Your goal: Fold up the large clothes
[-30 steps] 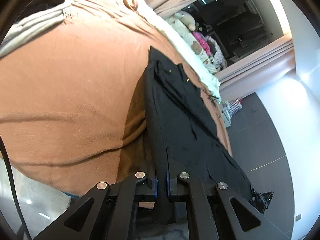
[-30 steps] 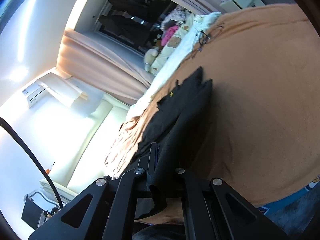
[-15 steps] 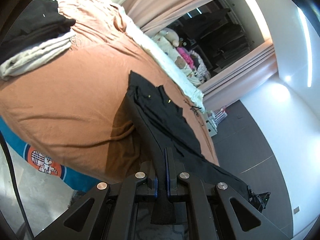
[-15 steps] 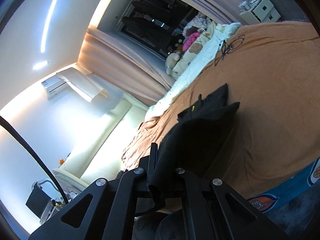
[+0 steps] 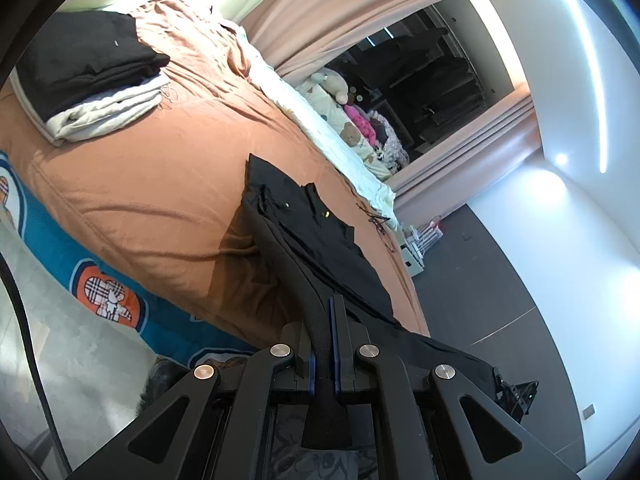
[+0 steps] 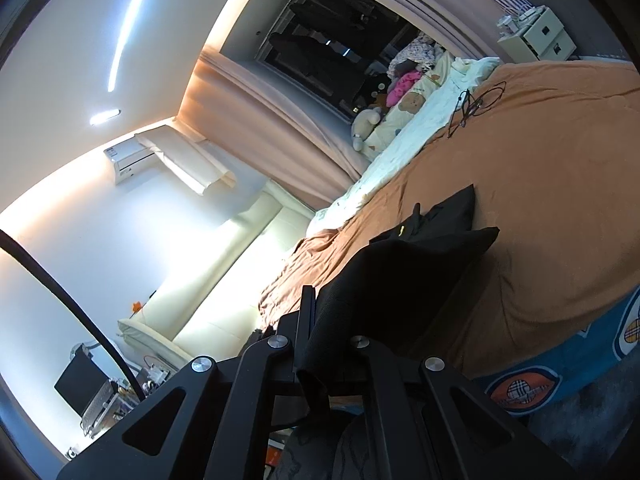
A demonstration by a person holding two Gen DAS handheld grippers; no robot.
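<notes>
- Currently, the left gripper (image 5: 325,312) has its jaws closed on a fold of the black garment (image 5: 320,236); the cloth passes between the two blue-edged pads and hangs out below them.
- From that grip the garment runs up toward 11 o'clock in the left wrist view and lies partly spread on the orange blanket (image 5: 160,184) of the bed, with small metal buttons showing on its upper face.
- A trailing part of the garment leaves the bed edge toward 4 o'clock and hangs over the dark floor (image 5: 500,280).
- The right gripper (image 6: 320,320) is likewise clamped on the black garment (image 6: 400,264); the cloth bunches over the jaws and hides the right-hand finger.
- In the right wrist view the garment stretches toward 1 o'clock onto the orange blanket (image 6: 540,200).
- A pile of folded clothes (image 5: 88,76), dark pieces on top of pale ones, sits on the blanket at 10 o'clock in the left wrist view, well apart from the garment.
- Soft toys (image 5: 352,120) and a white quilt (image 5: 320,120) line the far side of the bed.
- A thin black cable (image 6: 472,104) lies on the blanket near the quilt.
- A blue patterned sheet (image 5: 100,280) shows below the blanket edge.
</notes>
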